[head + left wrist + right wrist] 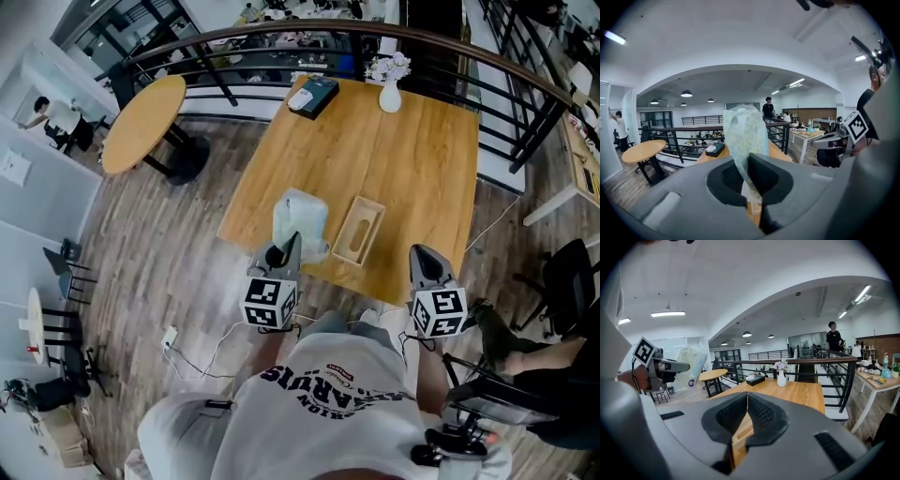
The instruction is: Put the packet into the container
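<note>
My left gripper (290,246) is shut on the lower edge of a pale, soft plastic packet (300,219), holding it upright over the near left part of the wooden table (422,159). In the left gripper view the packet (743,133) rises from between the closed jaws of the left gripper (750,178). An open wooden container (359,231) lies on the table just right of the packet. My right gripper (425,257) hovers at the table's near edge, right of the container, shut and empty. In the right gripper view the right gripper (747,398) has its pads touching, with the container (739,436) below them.
A white vase with flowers (390,92) and a dark box (313,96) stand at the table's far edge. A round table (142,122) stands to the left, a dark railing (281,37) runs behind, and a black chair (567,281) sits at the right.
</note>
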Demonstrator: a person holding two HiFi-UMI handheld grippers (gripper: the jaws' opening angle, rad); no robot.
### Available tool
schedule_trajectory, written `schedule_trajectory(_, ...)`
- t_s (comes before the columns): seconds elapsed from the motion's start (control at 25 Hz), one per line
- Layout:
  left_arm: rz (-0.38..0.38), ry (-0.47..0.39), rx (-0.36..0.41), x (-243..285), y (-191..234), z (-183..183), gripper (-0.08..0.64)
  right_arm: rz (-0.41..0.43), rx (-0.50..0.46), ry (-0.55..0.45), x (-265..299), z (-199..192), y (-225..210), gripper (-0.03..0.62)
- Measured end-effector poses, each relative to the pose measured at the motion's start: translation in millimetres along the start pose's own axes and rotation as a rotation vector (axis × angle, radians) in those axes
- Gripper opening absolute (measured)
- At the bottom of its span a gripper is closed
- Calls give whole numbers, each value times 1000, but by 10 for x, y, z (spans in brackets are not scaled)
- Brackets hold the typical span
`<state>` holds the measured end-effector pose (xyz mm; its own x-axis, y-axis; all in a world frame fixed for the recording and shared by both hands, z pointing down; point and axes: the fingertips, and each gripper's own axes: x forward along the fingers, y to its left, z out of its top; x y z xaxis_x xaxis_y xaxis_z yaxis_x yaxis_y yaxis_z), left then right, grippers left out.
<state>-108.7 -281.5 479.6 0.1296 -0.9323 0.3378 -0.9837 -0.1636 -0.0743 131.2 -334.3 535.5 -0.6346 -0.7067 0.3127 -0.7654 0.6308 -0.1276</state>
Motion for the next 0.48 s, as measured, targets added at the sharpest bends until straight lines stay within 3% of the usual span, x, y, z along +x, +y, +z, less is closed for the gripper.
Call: schedule_trajectory(0.48,-84,-14,36,325,-36,135,8,-81,22,-13,-57,89,-139,11)
